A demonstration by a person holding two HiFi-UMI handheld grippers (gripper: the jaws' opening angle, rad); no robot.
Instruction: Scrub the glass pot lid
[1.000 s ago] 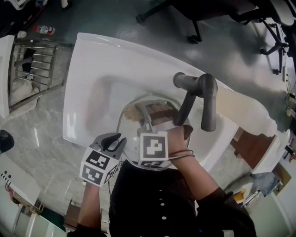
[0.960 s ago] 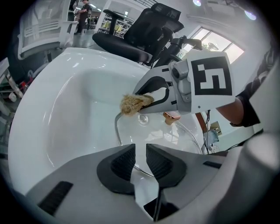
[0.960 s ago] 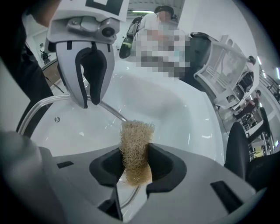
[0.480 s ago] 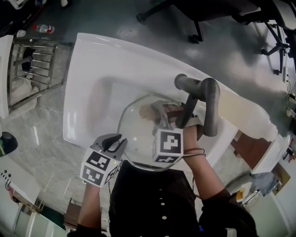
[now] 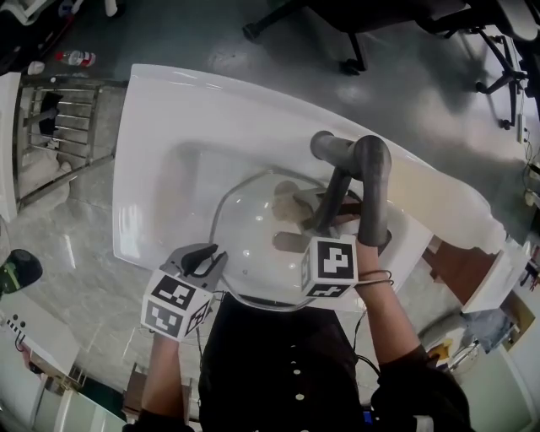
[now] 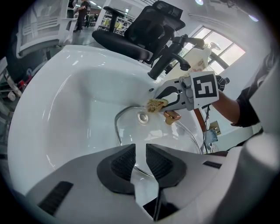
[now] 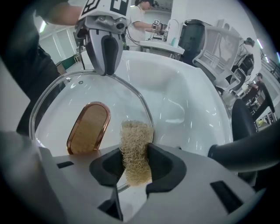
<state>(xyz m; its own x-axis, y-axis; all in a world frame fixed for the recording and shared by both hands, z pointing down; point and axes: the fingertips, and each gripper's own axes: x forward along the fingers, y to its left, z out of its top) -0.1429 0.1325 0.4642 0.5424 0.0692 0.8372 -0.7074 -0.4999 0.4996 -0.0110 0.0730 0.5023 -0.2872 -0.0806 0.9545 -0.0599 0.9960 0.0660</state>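
The glass pot lid (image 5: pixel 249 245) lies tilted in the white sink (image 5: pixel 160 126). Its copper-rimmed wooden handle (image 7: pixel 89 127) faces up. My left gripper (image 5: pixel 205 256) is at the lid's near-left edge, with its jaws (image 6: pixel 140 161) shut on the metal rim. My right gripper (image 5: pixel 314 211) is shut on a tan loofah scrubber (image 7: pixel 136 151). It presses the scrubber (image 6: pixel 156 104) on the glass at the lid's far right, just under the faucet (image 5: pixel 363 181) and beside the handle (image 6: pixel 172 117).
The grey faucet arches over the right side of the basin, close above my right gripper. A metal rack (image 5: pixel 59 126) stands left of the sink on the marble counter (image 5: pixel 76 245). Office chairs (image 5: pixel 354 25) stand on the floor beyond.
My right gripper has slid the scrubber to the right across the lid, from near its middle to under the faucet. My left gripper has kept its hold on the rim.
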